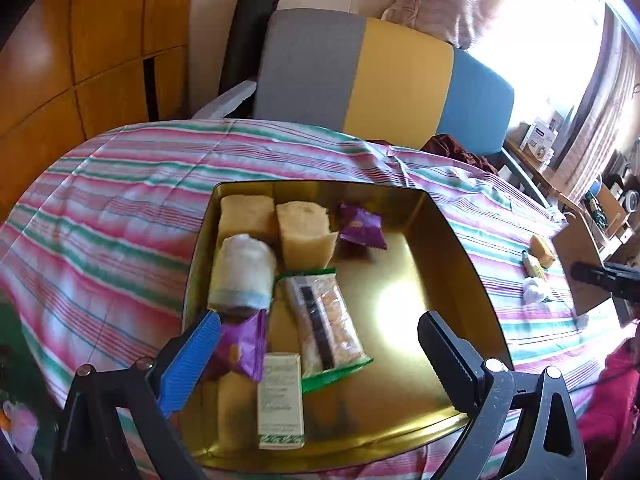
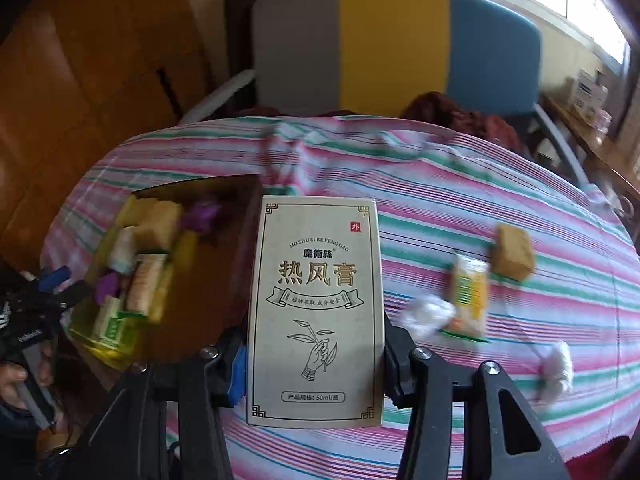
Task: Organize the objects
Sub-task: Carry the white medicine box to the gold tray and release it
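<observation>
Nearest the right wrist camera stands an upright cream cardboard box printed with gold Chinese lettering and a hand holding a sprig (image 2: 314, 312), clamped by its sides in the right gripper (image 2: 314, 364). The box hides most of both pads; only a sliver of blue shows at its left edge. Behind it the view is smeared: a brown cube (image 2: 513, 255), a yellow snack packet (image 2: 468, 292) and crumpled white wrappers (image 2: 426, 316) lie on the pink-and-green striped cloth (image 2: 460, 184), their details unreadable.

The left gripper (image 1: 320, 356) hangs over the gold metal tin (image 1: 448, 256), jaws spread wide and holding nothing. Between its fingers lie a purple foil sachet (image 1: 240, 346), a smaller cream box (image 1: 280, 400) and a green-edged cereal bar (image 1: 326, 324). Farther back are two pale sponge blocks (image 1: 276, 220) and a white roll (image 1: 240, 272). The tin's near rim is cut off by the gripper frame.
</observation>
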Tool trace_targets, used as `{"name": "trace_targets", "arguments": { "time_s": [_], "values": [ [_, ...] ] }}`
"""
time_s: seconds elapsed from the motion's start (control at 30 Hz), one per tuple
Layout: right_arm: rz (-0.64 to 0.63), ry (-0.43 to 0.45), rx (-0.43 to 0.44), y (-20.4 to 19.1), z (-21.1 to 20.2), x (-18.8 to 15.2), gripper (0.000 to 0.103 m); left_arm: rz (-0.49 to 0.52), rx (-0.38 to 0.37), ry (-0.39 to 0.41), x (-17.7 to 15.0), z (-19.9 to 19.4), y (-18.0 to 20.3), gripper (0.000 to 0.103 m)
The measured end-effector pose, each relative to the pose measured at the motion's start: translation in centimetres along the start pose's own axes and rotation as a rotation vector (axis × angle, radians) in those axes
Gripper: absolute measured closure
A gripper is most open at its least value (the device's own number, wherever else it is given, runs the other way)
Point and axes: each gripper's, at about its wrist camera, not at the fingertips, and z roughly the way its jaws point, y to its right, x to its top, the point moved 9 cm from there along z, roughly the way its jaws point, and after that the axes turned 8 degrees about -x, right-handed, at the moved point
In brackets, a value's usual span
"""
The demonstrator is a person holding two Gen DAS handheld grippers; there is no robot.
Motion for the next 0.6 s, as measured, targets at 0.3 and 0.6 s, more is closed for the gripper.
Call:
{"name": "trace_targets", "arguments": {
  "time_s": [0.3,0.6],
  "values": [
    [-0.076,-0.185,-0.019,-9.7,8.2,1.3,0.052,-0.033,0.007,-0.008,-1.5,-1.2,-3.0,0.001],
    [-0.015,-0.308,-0.118,-9.3,13.4,1.4,0.052,-0.075,-0.005,-0.023,-2.3,-1.0,-5.5,0.001]
  ]
}}
